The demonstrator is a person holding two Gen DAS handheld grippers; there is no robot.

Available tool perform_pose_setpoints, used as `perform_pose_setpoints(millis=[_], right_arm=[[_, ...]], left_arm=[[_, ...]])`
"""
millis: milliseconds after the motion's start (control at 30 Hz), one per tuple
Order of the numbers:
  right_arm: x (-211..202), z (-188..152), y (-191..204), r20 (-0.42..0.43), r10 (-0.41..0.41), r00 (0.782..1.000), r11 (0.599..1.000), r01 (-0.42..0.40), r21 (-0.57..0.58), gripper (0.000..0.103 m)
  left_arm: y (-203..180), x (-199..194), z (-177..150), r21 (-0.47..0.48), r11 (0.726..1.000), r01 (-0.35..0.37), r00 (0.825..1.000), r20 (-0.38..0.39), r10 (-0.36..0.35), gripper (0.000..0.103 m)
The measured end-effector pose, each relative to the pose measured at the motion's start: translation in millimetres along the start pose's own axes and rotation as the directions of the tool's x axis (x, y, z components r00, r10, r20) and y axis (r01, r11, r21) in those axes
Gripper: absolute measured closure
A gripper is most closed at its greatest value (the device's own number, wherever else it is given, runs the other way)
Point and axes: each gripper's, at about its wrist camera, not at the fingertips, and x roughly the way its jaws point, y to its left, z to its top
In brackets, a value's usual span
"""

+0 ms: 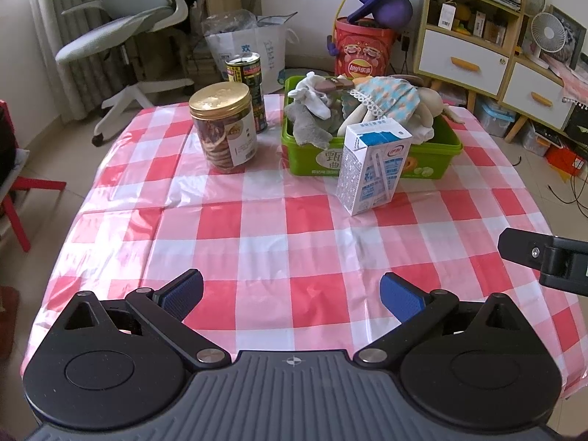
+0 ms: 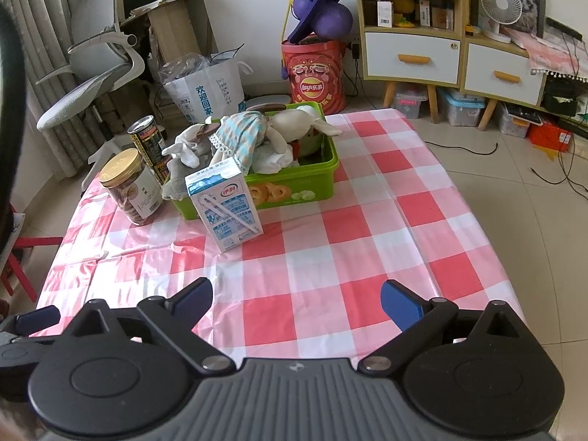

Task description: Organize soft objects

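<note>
Soft objects (image 1: 352,106): a heap of white socks, a grey plush piece, a patterned cloth with lace trim and a beige doll, piled in the green bin (image 1: 367,154), which stands near the far edge of the table (image 1: 257,242), right of its middle. We judge these items light, limp and compressible; they should sag when lifted and may drag a neighbour along, since they lie tangled. We would take hold at a bunched fold or a thick part such as the doll's body (image 2: 290,125), not at a loose hem or the lace, which could slip from the pads. The heap rises above the bin rim, and a grey piece hangs over the near left wall, so we judge that a careless pull could spill something onto the cloth.

Milk carton (image 1: 373,167): upright, just before the bin's near wall; whether it touches we cannot tell. Rigid, not part of the sorting.

Biscuit jar (image 1: 224,128) and dark can (image 1: 248,88): left of the bin, toward the far left corner, the can behind the jar.

Left gripper (image 1: 290,294) and right gripper (image 2: 296,301): both spread wide and empty, above the near edge, well apart from the bin
</note>
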Motion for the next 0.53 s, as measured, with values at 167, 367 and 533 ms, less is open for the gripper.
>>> perform_pose_setpoints(millis=[167, 367, 533], right_arm=[[0.3, -0.2, -0.1, -0.001, -0.001, 1.000, 1.000, 0.001, -0.003, 0.025], [0.8, -0.6, 0.2, -0.001, -0.002, 1.000, 1.000, 0.002, -0.003, 0.025], [3.2, -1.6, 0.0, -0.003, -0.001, 1.000, 1.000, 0.001, -0.007, 0.025]], left_arm=[[-0.2, 0.2, 0.0, 0.000, 1.000, -0.001, 1.000, -0.001, 0.001, 0.005], [-0.5, 0.8, -0.1, 0.000, 1.000, -0.003, 1.000, -0.001, 0.003, 0.005], [-0.5, 1.0, 0.1, 0.001, 1.000, -0.002, 1.000, -0.004, 0.002, 0.005]])
